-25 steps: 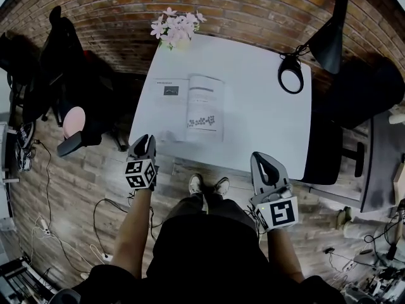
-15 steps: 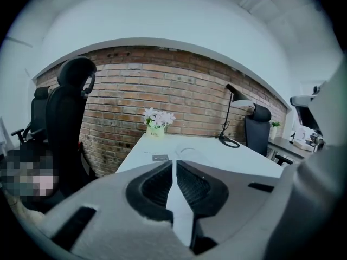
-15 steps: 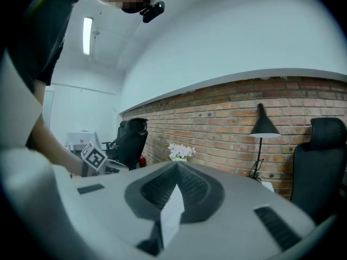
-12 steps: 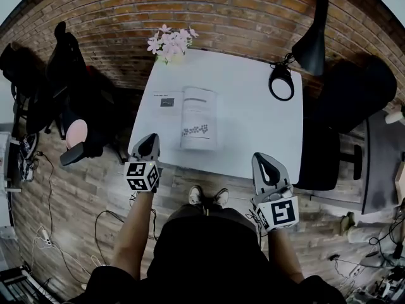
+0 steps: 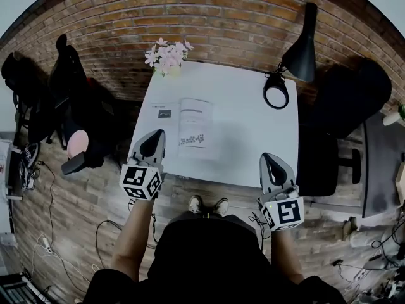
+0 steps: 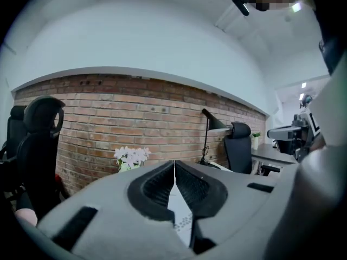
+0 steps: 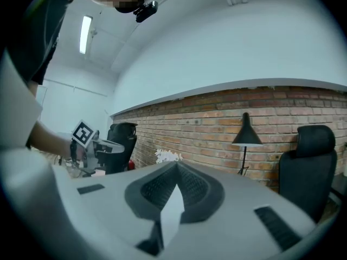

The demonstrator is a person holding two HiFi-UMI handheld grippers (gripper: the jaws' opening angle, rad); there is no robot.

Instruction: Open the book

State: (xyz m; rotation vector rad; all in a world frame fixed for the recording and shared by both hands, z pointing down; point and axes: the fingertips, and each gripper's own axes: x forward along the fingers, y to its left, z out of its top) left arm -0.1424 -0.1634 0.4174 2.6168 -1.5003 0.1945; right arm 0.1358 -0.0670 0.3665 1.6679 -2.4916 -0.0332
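The book lies open on the white table, left of centre, with printed pages facing up. My left gripper hovers over the table's near left edge, just left of the book, shut and holding nothing. In the left gripper view its jaws meet at the tips, and a strip of the book's page shows below them. My right gripper hangs at the table's near right edge, shut and empty. Its own view shows the jaws closed.
A pot of pale flowers stands at the table's far left corner. A black desk lamp with a ring base stands at the far right. Dark chairs flank the table. A brick wall lies behind, and cables cross the floor.
My left gripper has risen and now overlaps the table's near left edge beside the book. The right gripper has shifted a little. The book has stayed open and in place.
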